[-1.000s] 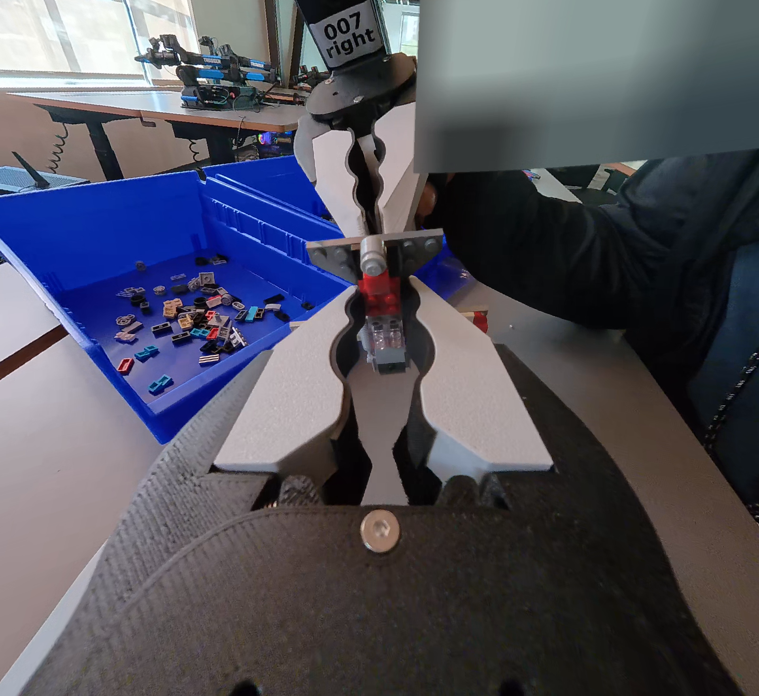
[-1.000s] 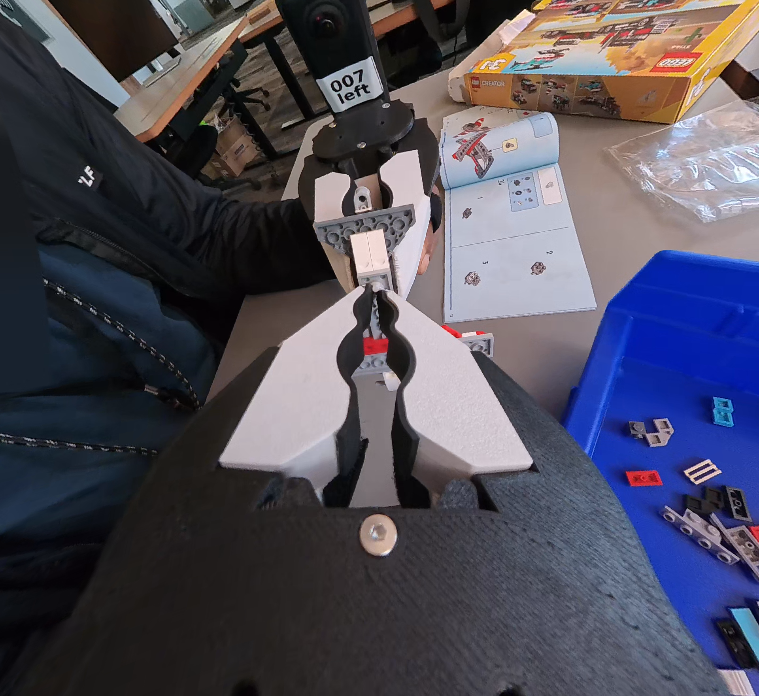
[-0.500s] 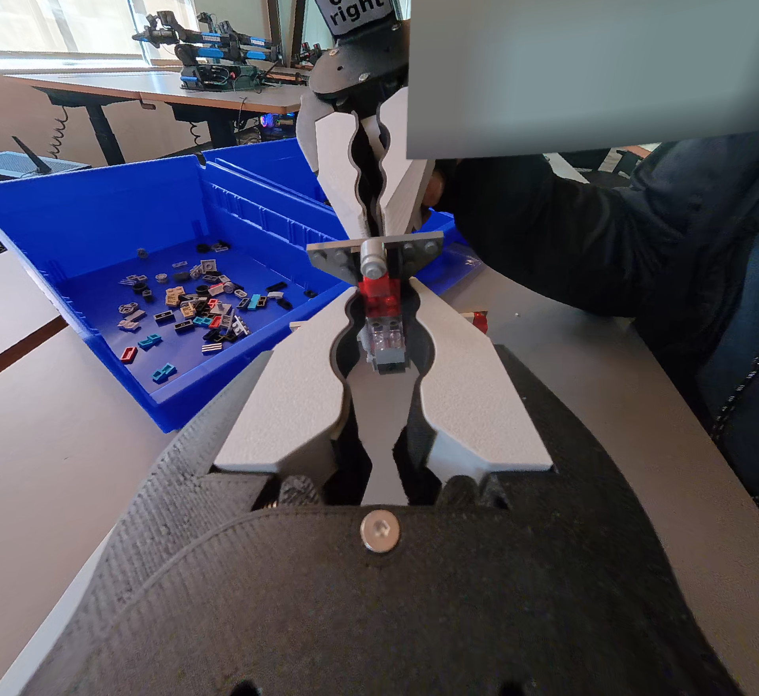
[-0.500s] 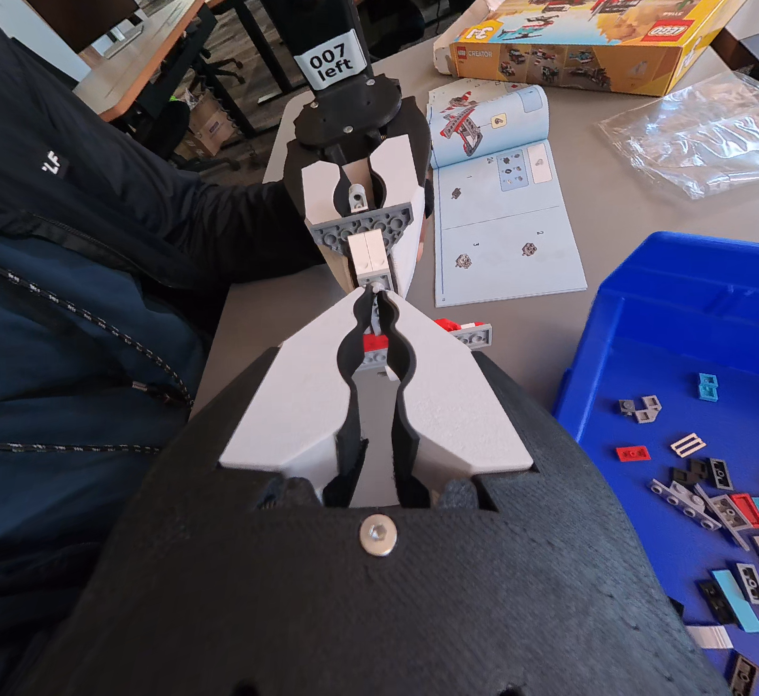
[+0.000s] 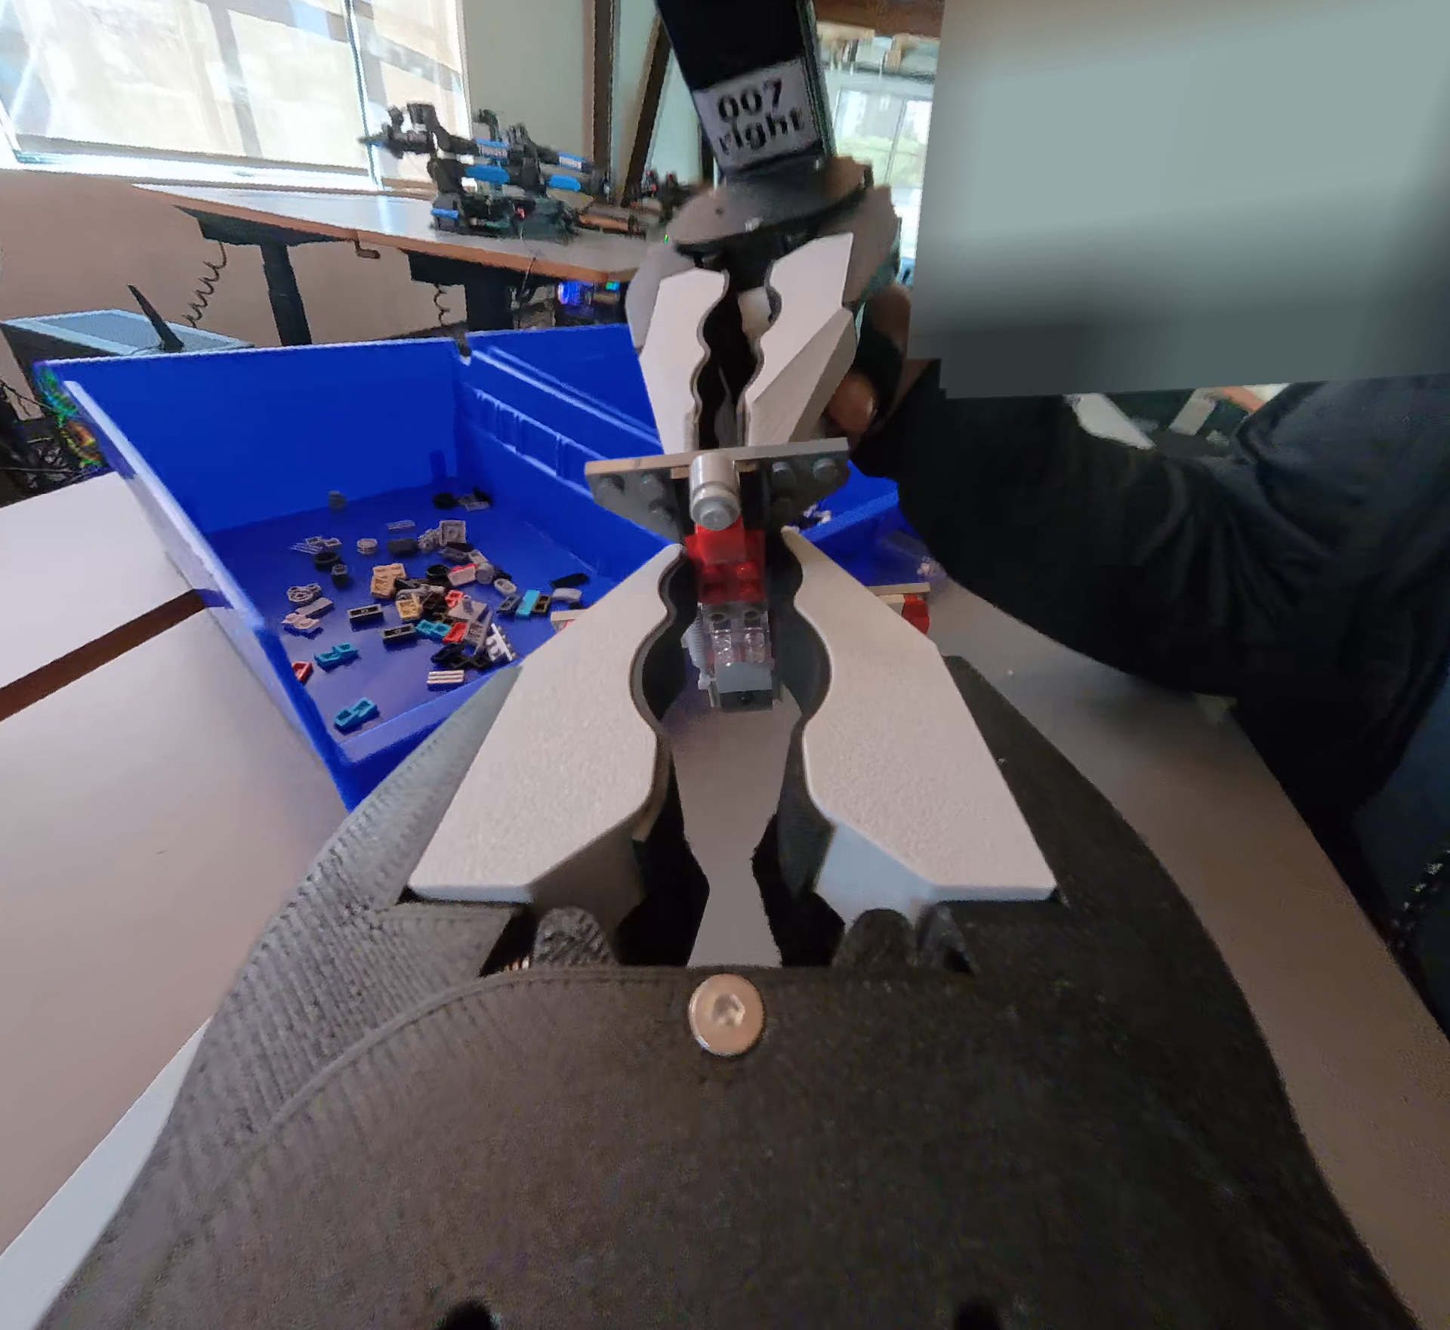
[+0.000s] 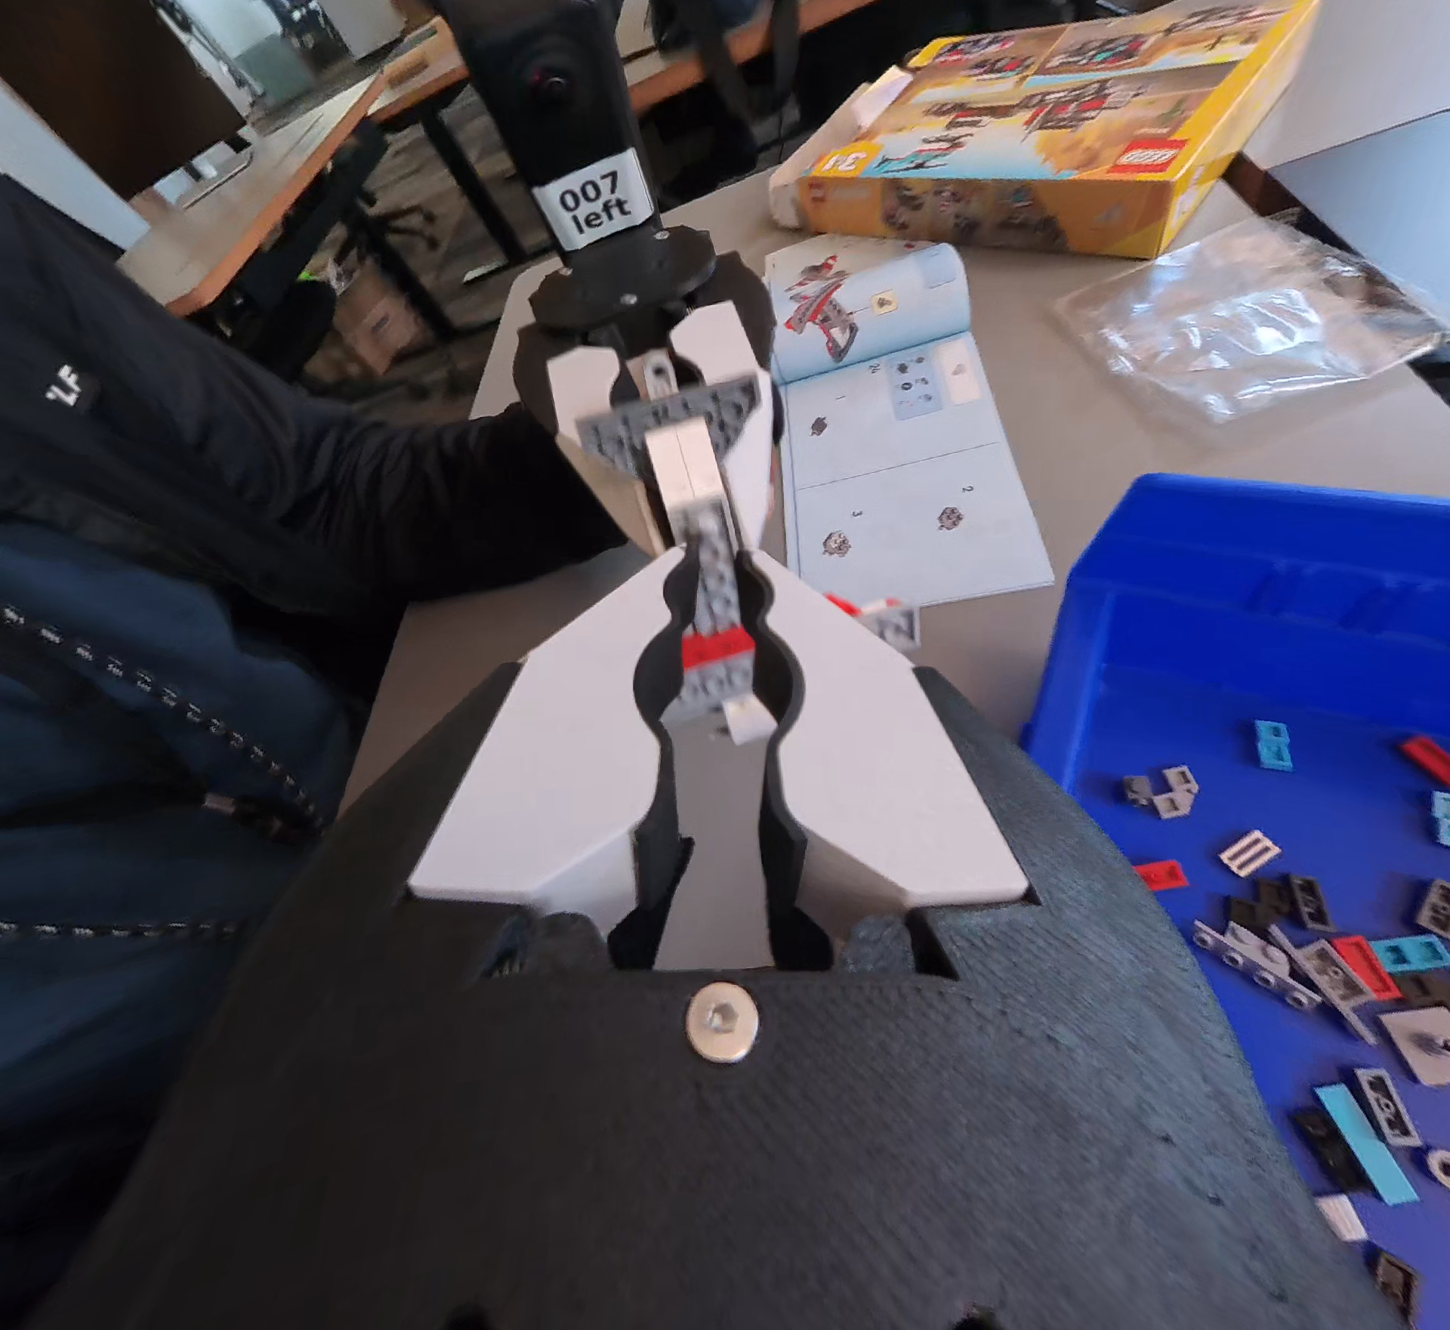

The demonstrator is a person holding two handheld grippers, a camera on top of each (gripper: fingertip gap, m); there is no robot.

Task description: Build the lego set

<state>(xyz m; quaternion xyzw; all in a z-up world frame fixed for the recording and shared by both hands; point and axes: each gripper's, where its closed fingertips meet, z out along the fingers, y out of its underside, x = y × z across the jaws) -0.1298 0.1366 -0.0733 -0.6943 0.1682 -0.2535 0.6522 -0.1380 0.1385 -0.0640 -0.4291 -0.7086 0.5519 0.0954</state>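
Observation:
A small lego model [image 5: 730,586] of red, clear and grey bricks, with a dark grey wing plate [image 5: 792,480] across its far end, is held above the grey table. My left gripper [image 5: 734,547] is shut on the model's body. My right gripper [image 5: 726,429] comes down from above, shut, with its tips at the wing plate. In the right wrist view my right gripper [image 6: 714,547] is shut on the model's long grey plate with a red band [image 6: 714,645]. The left gripper [image 6: 683,508] faces it and holds the wing plate [image 6: 620,429] end.
A blue bin [image 5: 259,429] with several loose pieces stands at the left; it also shows in the right wrist view [image 6: 1255,547]. An open instruction booklet [image 6: 902,476], a yellow box [image 6: 1059,139] and a clear bag [image 6: 1255,319] lie beyond. A small red-grey piece [image 6: 887,617] lies on the table. A person's dark sleeve [image 5: 1098,523] is close. My two grippers' fingertips are within a few centimetres of each other.
Both grippers keep their hold on the model. The right gripper has risen and tilted more upright over it. More of the grey plate shows between the right fingers.

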